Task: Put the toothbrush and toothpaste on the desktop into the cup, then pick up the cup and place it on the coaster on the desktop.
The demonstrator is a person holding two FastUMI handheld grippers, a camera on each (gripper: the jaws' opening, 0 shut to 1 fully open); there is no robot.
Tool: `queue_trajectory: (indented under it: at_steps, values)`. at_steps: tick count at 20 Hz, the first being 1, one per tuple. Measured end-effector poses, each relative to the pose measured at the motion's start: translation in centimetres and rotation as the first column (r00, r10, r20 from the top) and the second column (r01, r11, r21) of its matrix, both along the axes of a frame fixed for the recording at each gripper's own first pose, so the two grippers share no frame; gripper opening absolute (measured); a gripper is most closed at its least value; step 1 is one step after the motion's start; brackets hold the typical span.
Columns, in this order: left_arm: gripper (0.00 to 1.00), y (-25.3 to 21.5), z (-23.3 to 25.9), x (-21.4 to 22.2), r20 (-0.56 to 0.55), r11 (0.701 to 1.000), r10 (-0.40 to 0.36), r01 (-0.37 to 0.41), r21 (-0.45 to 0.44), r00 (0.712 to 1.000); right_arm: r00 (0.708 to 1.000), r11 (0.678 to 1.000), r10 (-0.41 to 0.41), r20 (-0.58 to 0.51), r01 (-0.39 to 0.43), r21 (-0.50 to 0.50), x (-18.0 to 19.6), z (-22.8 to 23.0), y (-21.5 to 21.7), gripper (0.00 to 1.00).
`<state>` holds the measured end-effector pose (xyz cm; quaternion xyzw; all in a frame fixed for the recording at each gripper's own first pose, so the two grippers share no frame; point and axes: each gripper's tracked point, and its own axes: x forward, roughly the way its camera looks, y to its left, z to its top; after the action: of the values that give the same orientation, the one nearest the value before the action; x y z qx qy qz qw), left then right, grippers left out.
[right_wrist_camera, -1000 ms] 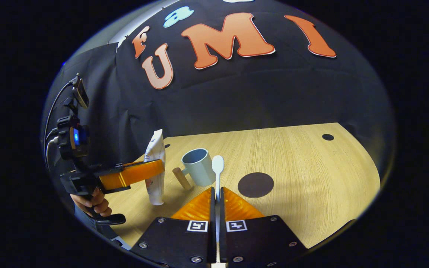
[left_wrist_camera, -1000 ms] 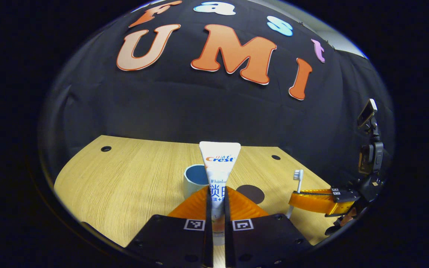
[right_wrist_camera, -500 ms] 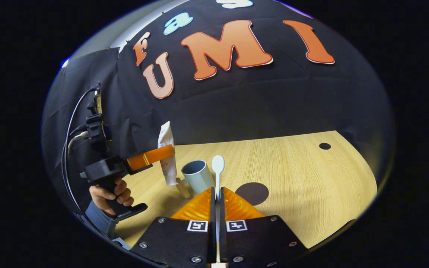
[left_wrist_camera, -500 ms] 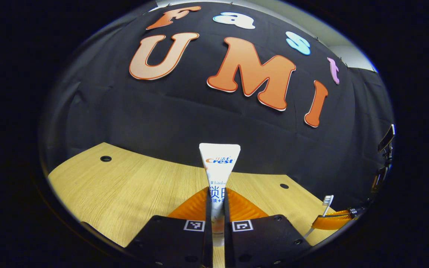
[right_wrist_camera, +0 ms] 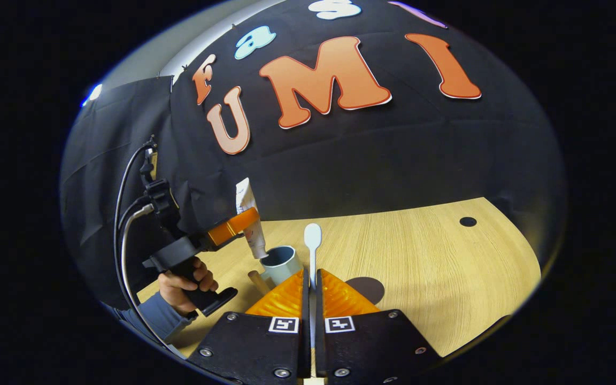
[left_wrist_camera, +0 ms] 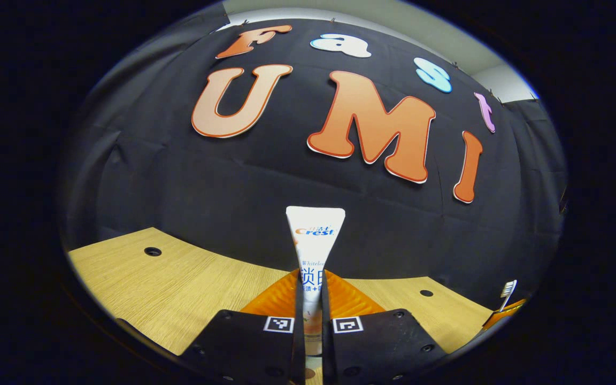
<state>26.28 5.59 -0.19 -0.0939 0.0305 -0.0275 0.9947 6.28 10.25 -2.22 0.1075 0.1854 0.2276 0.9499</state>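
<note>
Wood-grain desktop (right_wrist_camera: pixel 420 251) under a black cloth wall. White toothpaste tube (right_wrist_camera: pixel 249 219) hangs cap-down right over the light-blue cup (right_wrist_camera: pixel 282 263) with a wooden handle, cap at the rim, clamped in the left gripper (left_wrist_camera: pixel 308 291). Right gripper (right_wrist_camera: pixel 311 286) is clenched on the white toothbrush (right_wrist_camera: pixel 312 247), head up, near the cup's right side. Step in hand: dropping the toothpaste into the cup. Next calls for lowering the tube inside, then letting go; the toothbrush follows. Dark round coaster (right_wrist_camera: pixel 368 286) lies right of the cup, bare. Round holes dot the far desktop.
</note>
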Motion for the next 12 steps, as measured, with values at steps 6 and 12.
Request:
queue_trajectory:
  at_steps: [6, 12]
  values:
    - [0.12, -0.2, -2.9, 1.5, -0.034, 0.999, -0.023, 0.022, -0.033, 0.999, 1.0, 1.0, -0.001, 0.014, 0.001, 0.008, 1.3, 0.3, 0.7, 0.04]
    - [0.13, -0.5, -6.0, 0.7, -0.106, 0.999, -0.044, 0.042, -0.024, 0.993, 0.999, 0.999, -0.012, 0.051, 0.01, 0.038, 3.6, 1.7, 2.3, 0.04]
